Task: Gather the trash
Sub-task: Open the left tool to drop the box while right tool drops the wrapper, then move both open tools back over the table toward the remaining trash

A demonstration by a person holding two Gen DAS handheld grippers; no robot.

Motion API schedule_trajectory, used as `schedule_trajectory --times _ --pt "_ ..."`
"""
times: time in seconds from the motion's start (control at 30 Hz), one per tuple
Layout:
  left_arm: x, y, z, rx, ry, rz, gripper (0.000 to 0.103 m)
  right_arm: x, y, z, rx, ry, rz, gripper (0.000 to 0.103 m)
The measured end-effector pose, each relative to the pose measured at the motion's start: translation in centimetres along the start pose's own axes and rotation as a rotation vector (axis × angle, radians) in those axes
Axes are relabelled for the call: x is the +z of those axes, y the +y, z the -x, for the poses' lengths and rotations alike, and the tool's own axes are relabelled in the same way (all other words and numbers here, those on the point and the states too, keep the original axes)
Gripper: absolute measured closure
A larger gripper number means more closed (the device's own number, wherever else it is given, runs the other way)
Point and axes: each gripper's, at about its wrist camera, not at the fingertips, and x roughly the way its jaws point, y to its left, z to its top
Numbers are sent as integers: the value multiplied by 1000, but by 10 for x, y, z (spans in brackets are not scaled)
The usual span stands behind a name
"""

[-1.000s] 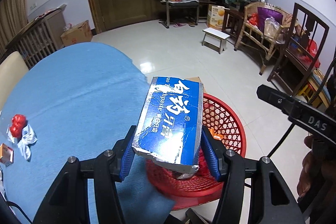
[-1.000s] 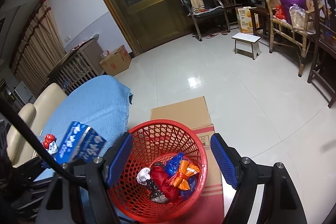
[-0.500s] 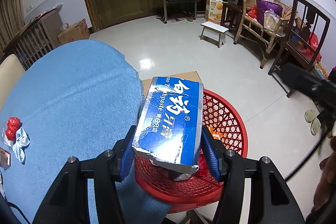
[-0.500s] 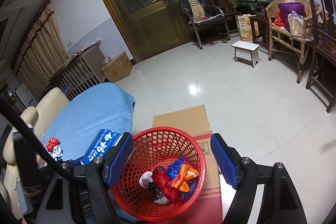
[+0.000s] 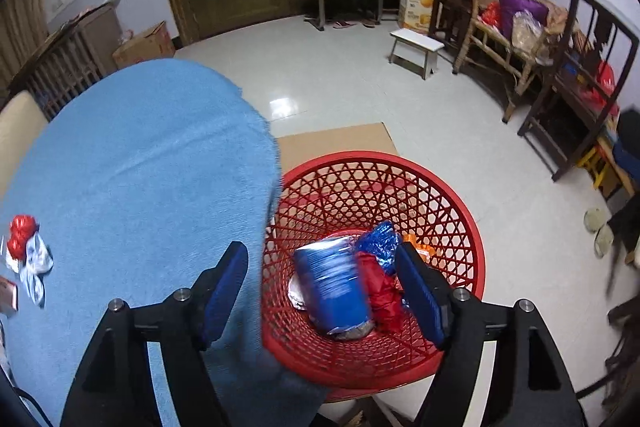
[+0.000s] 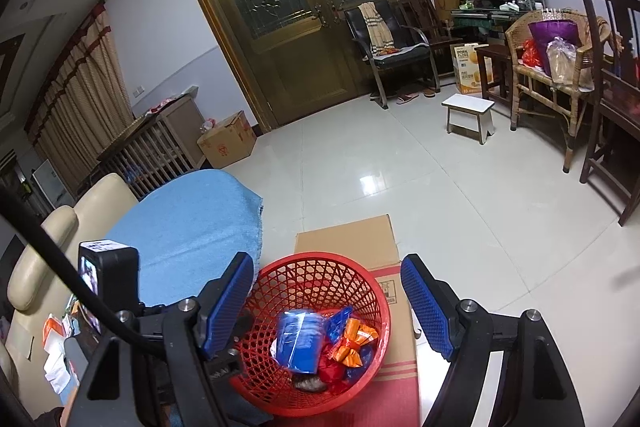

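- Tongs first: our left gripper (image 5: pixel 322 289) now stands wide apart and holds nothing, where half a second ago its blue pads (image 5: pixel 226 285) were clamped on the blue toothpaste box (image 5: pixel 334 289).
- That box now sits inside the red mesh basket (image 5: pixel 460 211), motion-blurred, on top of the red and blue wrappers (image 5: pixel 378 269). We cannot tell whether it has quite come to rest.
- For the task, we judge this piece of trash delivered, and the left gripper free to go for the next one.
- Our right gripper (image 6: pixel 328 305) is likewise spread wide and empty, hovering above the same basket and looking down into it; from there we see the box leaning beside an orange wrapper (image 6: pixel 354 341).
- Pose: the left gripper hangs over the near rim of the basket, tilted downward, just beside the edge of the blue tablecloth (image 5: pixel 140 167).
- Further out, a red-and-white wrapper (image 5: pixel 24 243) lies on the cloth at far left, well apart from the basket, so collecting looks unfinished.
- The basket rests on a cardboard box (image 6: pixel 348 239) on the tiled floor.
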Motion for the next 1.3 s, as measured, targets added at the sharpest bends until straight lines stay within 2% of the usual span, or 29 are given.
schedule_trajectory --times 0.17,0.4,1.0,1.3 --pt "-8 24 20 21 -37 55 26 -5 9 -2 17 11 11 23" --pt "-39 68 47 51 -67 156 26 -18 40 -12 66 54 61 23" --pt "-137 207 80 212 -48 523 26 -79 147 -61 207 255 254 23" --pt "-165 254 86 260 -49 636 26 -95 189 -76 246 316 341 23"
